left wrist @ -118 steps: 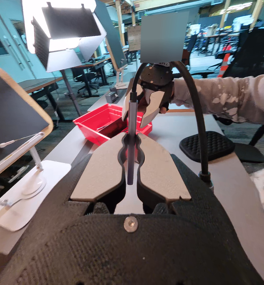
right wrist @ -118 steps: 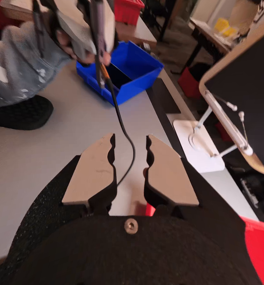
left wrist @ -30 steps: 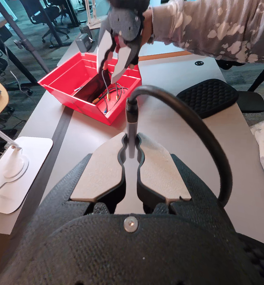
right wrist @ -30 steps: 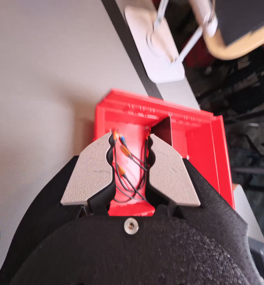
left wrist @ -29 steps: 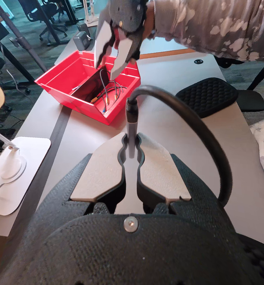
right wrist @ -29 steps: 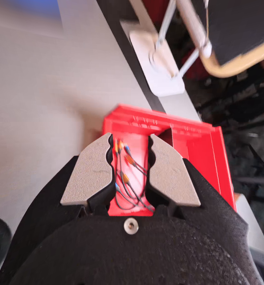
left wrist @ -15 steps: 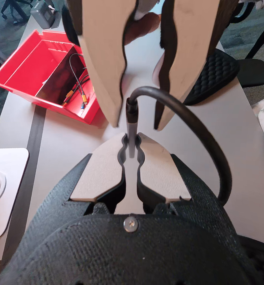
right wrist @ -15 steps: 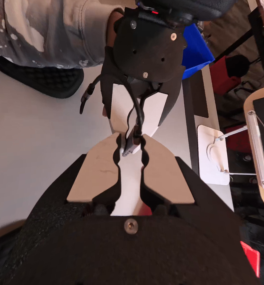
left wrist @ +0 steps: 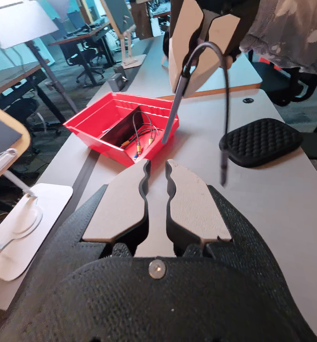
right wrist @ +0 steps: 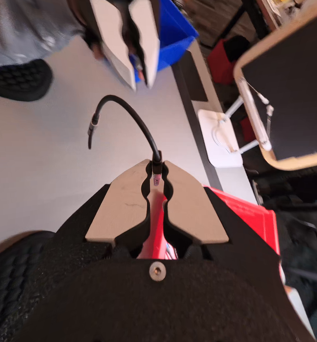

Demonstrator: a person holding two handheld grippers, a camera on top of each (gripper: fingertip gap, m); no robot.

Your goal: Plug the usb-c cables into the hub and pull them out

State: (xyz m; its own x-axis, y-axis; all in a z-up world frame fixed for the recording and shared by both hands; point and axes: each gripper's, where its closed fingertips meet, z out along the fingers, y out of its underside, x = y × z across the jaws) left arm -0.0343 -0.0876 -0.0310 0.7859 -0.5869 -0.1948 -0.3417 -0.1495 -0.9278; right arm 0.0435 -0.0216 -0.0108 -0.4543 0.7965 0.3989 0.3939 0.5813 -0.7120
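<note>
The hub (left wrist: 172,114) is a slim grey bar. My right gripper (left wrist: 187,88) is shut on its upper end and holds it hanging above the red bin (left wrist: 91,127). The hub's black lead (left wrist: 226,83) loops over, and its plug (left wrist: 223,172) dangles free. In the right wrist view the hub's end (right wrist: 156,178) sits pinched between my right gripper's tips (right wrist: 156,162), and the lead arcs to the plug (right wrist: 92,127). My left gripper (left wrist: 157,164) is open and empty, low over the table; it also shows in the right wrist view (right wrist: 141,83). Several usb-c cables (left wrist: 141,140) with orange and blue plugs lie in the red bin.
A black textured pad (left wrist: 261,142) lies on the grey table to the right. A white stand base (left wrist: 30,220) sits at the left edge and holds a dark board. A blue bin (right wrist: 174,42) stands behind my left gripper. A person's sleeve (left wrist: 292,33) is at upper right. One gripper's finger ends stand about 11 cm off the other's.
The hub has passed from my left gripper to my right one. My left gripper has opened and drawn back. My right gripper, earlier open over the red bin, now holds the hub up.
</note>
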